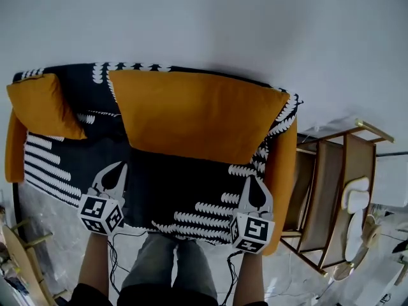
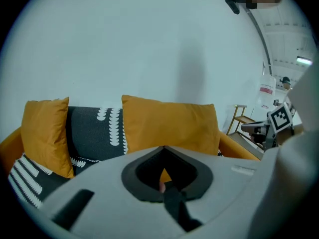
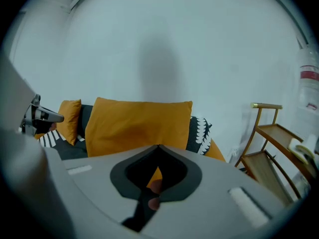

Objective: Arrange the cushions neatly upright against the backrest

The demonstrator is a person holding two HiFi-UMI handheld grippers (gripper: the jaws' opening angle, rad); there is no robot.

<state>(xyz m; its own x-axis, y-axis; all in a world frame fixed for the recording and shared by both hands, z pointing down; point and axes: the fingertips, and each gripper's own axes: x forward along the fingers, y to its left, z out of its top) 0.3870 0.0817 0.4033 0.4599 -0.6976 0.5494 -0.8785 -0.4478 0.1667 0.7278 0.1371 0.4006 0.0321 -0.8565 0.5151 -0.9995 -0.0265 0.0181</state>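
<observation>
A large orange cushion (image 1: 197, 113) (image 2: 169, 126) (image 3: 139, 123) stands upright against the sofa's backrest (image 1: 95, 91), right of centre. A small orange cushion (image 1: 41, 104) (image 2: 45, 133) (image 3: 70, 118) leans against the backrest at the sofa's left end. My left gripper (image 1: 120, 167) (image 2: 163, 147) hangs shut over the front of the seat (image 1: 159, 190), short of the large cushion's lower left corner, holding nothing. My right gripper (image 1: 254, 178) (image 3: 158, 147) is shut and empty too, just below that cushion's lower right corner. Neither gripper touches a cushion.
The sofa has a black cover with white patterns and orange armrests (image 1: 280, 171). A wooden rack (image 1: 331, 196) (image 3: 279, 143) stands close to its right side. A plain white wall rises behind. The person's legs (image 1: 166, 266) stand at the sofa's front edge, with cables on the floor.
</observation>
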